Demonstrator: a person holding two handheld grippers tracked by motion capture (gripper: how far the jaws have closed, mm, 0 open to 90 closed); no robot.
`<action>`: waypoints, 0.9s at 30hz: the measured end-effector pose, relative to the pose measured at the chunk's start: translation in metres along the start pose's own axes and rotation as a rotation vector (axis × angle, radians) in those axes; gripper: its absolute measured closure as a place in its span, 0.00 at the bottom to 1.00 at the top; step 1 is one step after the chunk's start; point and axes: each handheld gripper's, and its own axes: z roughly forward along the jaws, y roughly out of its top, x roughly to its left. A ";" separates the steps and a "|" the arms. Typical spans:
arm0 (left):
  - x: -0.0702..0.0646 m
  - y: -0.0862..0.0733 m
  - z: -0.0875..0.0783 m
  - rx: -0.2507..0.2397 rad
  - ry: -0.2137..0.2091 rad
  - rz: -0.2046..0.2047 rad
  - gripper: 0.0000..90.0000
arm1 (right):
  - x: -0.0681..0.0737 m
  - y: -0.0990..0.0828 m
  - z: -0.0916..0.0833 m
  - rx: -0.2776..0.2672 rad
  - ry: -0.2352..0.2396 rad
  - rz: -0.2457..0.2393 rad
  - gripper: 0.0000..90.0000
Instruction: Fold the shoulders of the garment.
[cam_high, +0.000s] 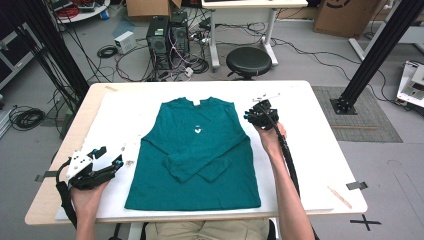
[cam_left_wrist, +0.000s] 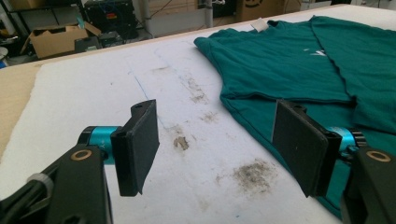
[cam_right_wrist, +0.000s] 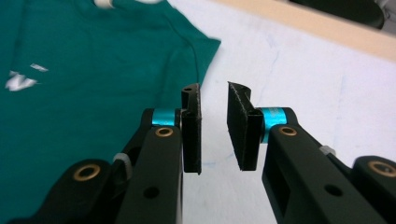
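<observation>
A teal long-sleeved shirt (cam_high: 195, 155) is spread flat in the centre of the high view, collar toward the top of the frame and hem toward the bottom, on a white board (cam_high: 310, 150) that covers most of a wooden table (cam_high: 42, 200). Both sleeves are folded inward across the lower chest, where they cross. A small white mark (cam_high: 198, 129) is seen on the chest. The left gripper (cam_high: 118, 161) is held at the lower left of the high view, just beside the shirt's left edge and apart from the cloth; in the left gripper view its jaws are seen standing wide apart with nothing between them, above stained board, with the shirt's edge lying behind the pad on the right of that frame. The right gripper (cam_high: 247, 116) is held right of centre in the high view, near the shirt's right shoulder. In the right gripper view (cam_right_wrist: 214, 128) its pads are seen parted by a narrow gap, with no cloth caught between them; bare white board shows through the gap, and the shoulder seam lies to the upper left of that frame. A black stool (cam_high: 248, 61) stands beyond the table's far edge, at the top centre of the high view.
</observation>
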 end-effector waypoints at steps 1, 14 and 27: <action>0.000 0.000 0.000 0.004 -0.003 -0.001 0.36 | -0.001 0.000 0.006 0.017 0.032 0.021 0.81; -0.001 0.000 0.001 0.011 -0.002 0.008 0.36 | 0.003 0.019 0.011 0.034 0.081 -0.076 0.68; 0.004 0.002 0.004 0.039 -0.031 -0.026 0.36 | 0.015 0.023 0.005 0.048 0.150 -0.106 0.46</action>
